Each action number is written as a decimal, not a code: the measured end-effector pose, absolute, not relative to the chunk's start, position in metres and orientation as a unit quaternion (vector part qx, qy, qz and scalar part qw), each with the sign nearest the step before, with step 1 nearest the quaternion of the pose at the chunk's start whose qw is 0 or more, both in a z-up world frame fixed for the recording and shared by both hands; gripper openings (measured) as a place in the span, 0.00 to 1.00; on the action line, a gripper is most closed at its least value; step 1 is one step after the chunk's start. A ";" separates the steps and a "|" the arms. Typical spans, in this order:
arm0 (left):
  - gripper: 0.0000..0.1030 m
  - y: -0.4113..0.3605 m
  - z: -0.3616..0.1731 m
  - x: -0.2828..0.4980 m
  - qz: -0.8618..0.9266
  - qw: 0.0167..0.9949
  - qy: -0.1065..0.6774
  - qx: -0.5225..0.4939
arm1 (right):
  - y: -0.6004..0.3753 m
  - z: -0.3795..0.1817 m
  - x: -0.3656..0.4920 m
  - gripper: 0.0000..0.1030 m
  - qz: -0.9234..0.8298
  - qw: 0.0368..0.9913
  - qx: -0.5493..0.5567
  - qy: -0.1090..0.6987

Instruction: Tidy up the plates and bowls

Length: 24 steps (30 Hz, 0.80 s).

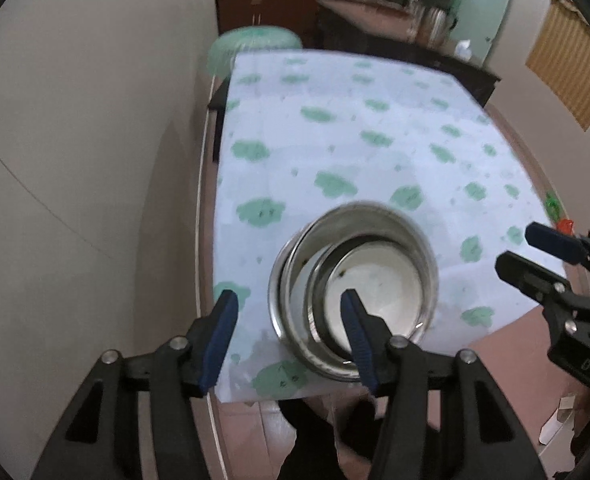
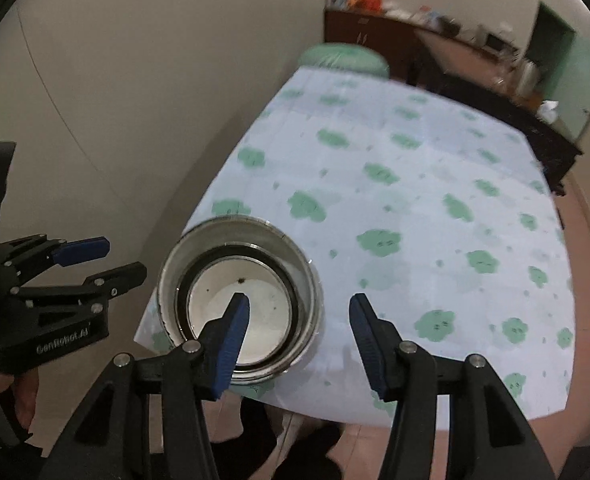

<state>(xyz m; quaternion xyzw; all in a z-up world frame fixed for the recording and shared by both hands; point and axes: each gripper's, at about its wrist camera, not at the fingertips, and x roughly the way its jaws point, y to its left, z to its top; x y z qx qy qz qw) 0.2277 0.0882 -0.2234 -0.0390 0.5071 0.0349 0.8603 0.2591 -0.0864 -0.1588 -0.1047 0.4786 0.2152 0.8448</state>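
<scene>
A stack of steel bowls [image 1: 353, 292] stands near the front edge of the table, nested one inside another, with a white inner bottom. It also shows in the right wrist view [image 2: 239, 304]. My left gripper [image 1: 291, 338] is open and empty, held above the stack's left rim. My right gripper [image 2: 299, 342] is open and empty, held above the stack's right rim. Each gripper shows in the other's view, the right one [image 1: 535, 252] and the left one [image 2: 107, 260].
The table has a white cloth with green cloud prints [image 1: 355, 136], also seen in the right wrist view [image 2: 415, 200]. A wall runs along the left. A green stool [image 1: 251, 46] stands beyond the far edge. A dark cabinet [image 1: 271, 8] and a counter stand at the back.
</scene>
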 end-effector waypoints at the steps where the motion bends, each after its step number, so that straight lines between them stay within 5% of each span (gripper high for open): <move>1: 0.52 0.085 -0.213 0.225 0.031 0.867 0.495 -0.039 | -0.093 -0.147 0.252 0.53 0.208 0.855 -0.104 0.463; 5: 0.52 0.068 -0.173 0.211 0.024 0.896 0.442 -0.018 | -0.112 -0.109 0.235 0.53 0.189 0.887 -0.089 0.413; 9: 0.65 0.048 -0.135 0.189 0.024 0.920 0.391 -0.002 | -0.132 -0.072 0.205 0.54 0.177 0.917 -0.088 0.346; 14: 0.68 0.022 -0.102 0.150 0.003 0.932 0.361 0.020 | -0.161 -0.038 0.160 0.64 0.145 0.948 -0.063 0.275; 16: 0.75 0.012 -0.091 0.133 -0.012 0.938 0.344 0.024 | -0.171 -0.029 0.142 0.67 0.136 0.954 -0.050 0.264; 24: 0.76 -0.006 -0.068 0.085 -0.024 0.948 0.316 0.025 | -0.188 -0.019 0.095 0.68 0.122 0.957 -0.046 0.259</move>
